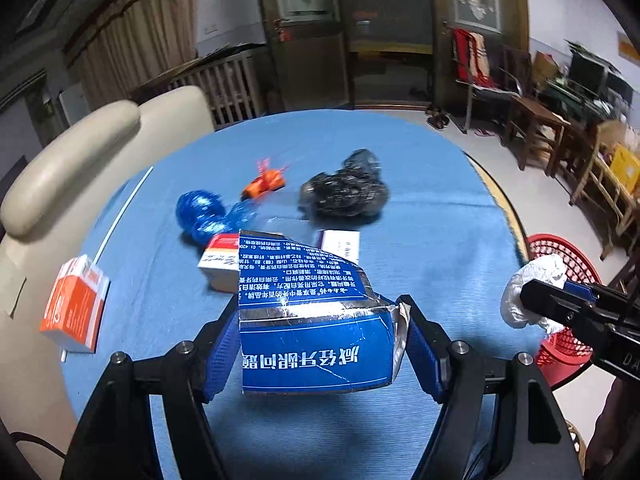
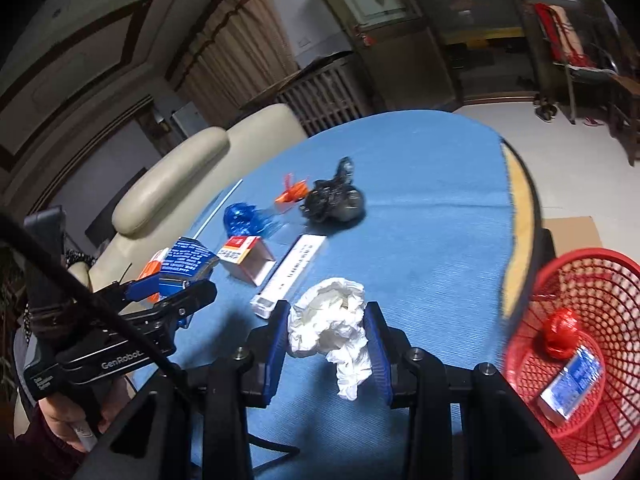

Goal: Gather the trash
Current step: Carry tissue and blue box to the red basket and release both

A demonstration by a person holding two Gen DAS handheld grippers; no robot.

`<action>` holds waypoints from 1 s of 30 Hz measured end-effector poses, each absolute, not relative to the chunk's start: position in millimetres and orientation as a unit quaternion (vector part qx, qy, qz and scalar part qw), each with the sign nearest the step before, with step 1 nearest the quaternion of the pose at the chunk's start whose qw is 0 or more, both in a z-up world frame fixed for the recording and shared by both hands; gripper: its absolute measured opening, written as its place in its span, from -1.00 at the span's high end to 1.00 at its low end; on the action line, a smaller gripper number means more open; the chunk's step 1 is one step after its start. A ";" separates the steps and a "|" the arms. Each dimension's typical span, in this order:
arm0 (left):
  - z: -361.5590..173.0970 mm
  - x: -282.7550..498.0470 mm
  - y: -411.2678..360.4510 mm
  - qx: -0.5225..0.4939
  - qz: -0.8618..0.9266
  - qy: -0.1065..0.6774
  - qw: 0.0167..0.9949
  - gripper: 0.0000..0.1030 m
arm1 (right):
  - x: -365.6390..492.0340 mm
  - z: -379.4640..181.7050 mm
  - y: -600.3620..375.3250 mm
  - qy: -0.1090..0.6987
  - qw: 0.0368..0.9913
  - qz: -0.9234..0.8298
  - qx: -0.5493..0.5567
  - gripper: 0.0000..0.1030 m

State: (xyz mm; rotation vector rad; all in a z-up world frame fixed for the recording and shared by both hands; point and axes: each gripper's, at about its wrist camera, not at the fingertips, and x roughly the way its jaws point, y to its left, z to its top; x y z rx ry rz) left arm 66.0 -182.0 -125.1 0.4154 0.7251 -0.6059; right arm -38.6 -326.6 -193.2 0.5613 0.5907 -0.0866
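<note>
Left tool [image 1: 320, 344] clenched on torn blue carton [image 1: 312, 320] — light, crushable, gripped across its sides. Right tool [image 2: 326, 340] pinches soft crumpled tissue [image 2: 332, 328] — weightless.

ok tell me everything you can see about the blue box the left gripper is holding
The blue box is a torn, flattened cardboard carton, glossy blue with white Chinese print and a silvery inner lining showing along the ripped edge. It is clamped between the blue pads of the left gripper, held above the blue tablecloth and touching nothing else. From the right wrist view it sticks out past the fingers, tilted.
</note>
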 end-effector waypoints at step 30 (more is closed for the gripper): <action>-121.4 -32.9 -296.6 0.298 -0.363 0.298 0.831 -0.47 | -173.1 -206.5 -422.1 0.232 0.897 -0.131 0.352 0.22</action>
